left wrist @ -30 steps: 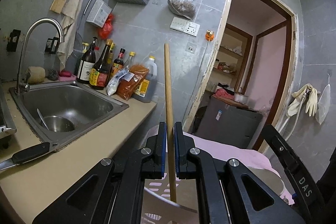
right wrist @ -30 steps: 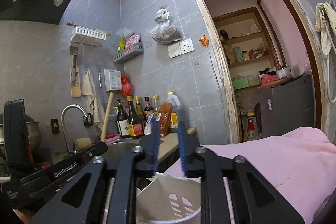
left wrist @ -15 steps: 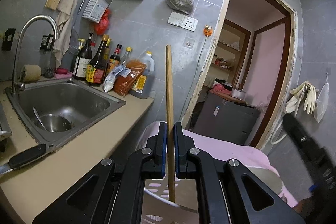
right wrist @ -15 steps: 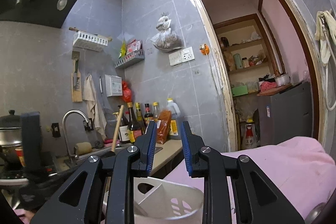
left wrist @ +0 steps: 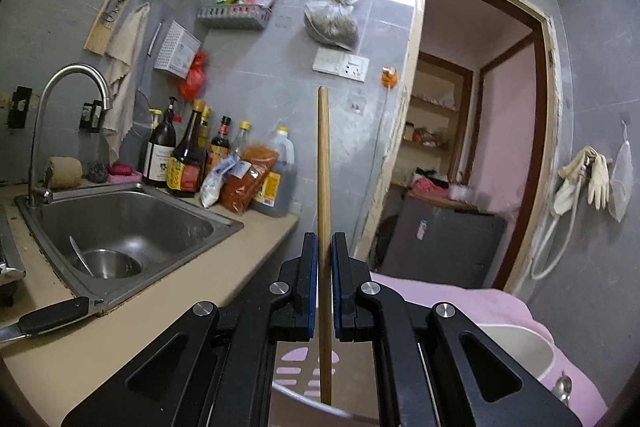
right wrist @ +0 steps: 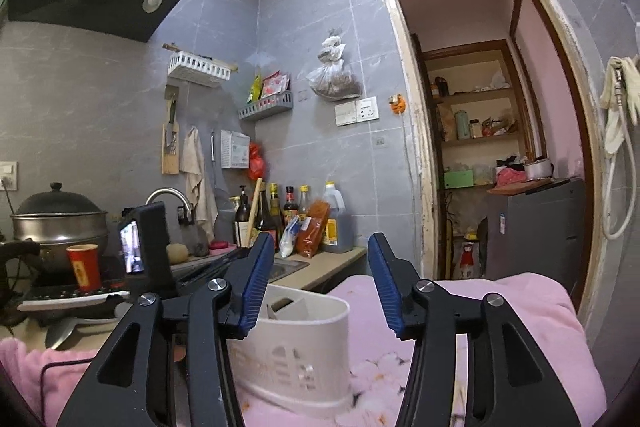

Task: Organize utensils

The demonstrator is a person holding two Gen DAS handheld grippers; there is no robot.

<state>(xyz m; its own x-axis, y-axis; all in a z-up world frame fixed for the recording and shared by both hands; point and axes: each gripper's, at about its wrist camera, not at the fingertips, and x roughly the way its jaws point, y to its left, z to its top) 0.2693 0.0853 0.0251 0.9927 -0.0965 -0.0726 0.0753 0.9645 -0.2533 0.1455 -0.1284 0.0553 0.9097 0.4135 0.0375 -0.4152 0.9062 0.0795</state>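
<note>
The left tool point(left wrist: 324, 255) is clamped tight on a wooden stick point(left wrist: 323, 187), which stands upright between its blue pads; the stick's lower end reaches down into the white utensil holder point(left wrist: 308, 375) right below the tool. The right tool point(right wrist: 318, 283) grips nothing, its jaws opening, with only air between the blue pads. In the right wrist view the utensil holder point(right wrist: 304, 347) stands on a pink cloth point(right wrist: 500, 315) just beyond those pads, its inner dividers showing. To the left on the bench point(left wrist: 132, 327) lies a knife point(left wrist: 48, 317) with a black handle, by the near edge of the steel sink point(left wrist: 132, 223); a ladle point(left wrist: 80, 257) rests in a metal bowl inside the sink. Sauce bottles point(left wrist: 188, 155) stand at the far wall behind the sink
</note>
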